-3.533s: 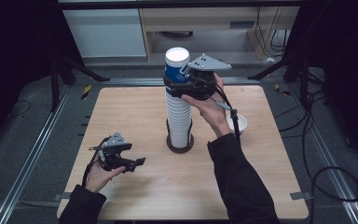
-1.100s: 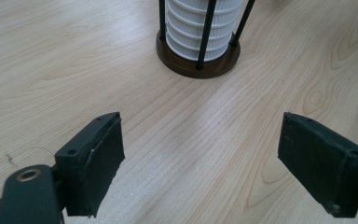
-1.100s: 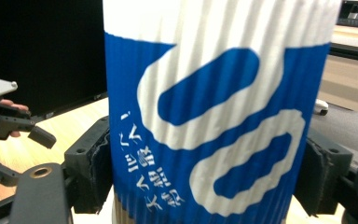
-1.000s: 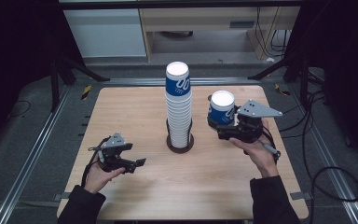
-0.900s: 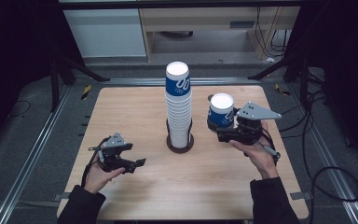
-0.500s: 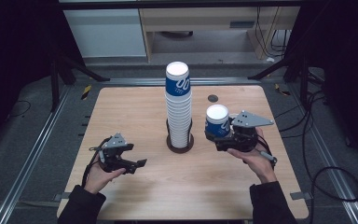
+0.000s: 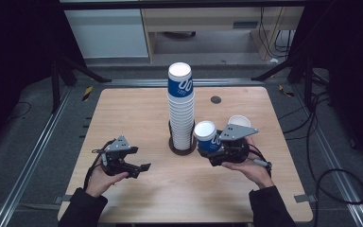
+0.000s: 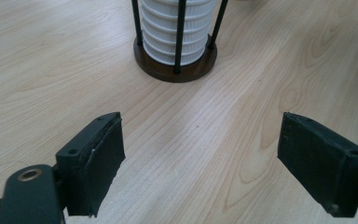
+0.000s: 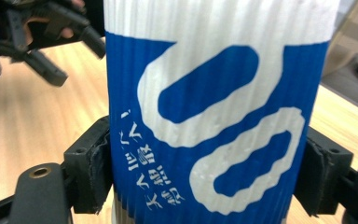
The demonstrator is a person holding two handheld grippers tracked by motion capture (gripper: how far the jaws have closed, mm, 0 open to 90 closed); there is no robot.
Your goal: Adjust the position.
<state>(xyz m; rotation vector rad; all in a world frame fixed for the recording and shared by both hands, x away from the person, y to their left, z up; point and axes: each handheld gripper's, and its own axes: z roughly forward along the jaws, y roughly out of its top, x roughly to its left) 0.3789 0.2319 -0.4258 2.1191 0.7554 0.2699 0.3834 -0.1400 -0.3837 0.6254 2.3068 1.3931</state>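
The right gripper (image 7: 210, 150) is clamped on a blue and white ribbed paper cup (image 7: 206, 136), its pads pressing both sides of the cup's wall, and holds it upright just right of the tall stack of white ribbed paper cups (image 7: 181, 109) that stands in a round dark wooden holder with black rods (image 7: 182, 147) at the middle of the light wooden table (image 7: 123, 109). Whether the held cup's base touches the tabletop is hard to judge from here. The left gripper (image 7: 142, 168) rests low at the table's near left with its jaws spread wide and empty, and another white paper cup (image 7: 239, 121) stands just behind the right gripper
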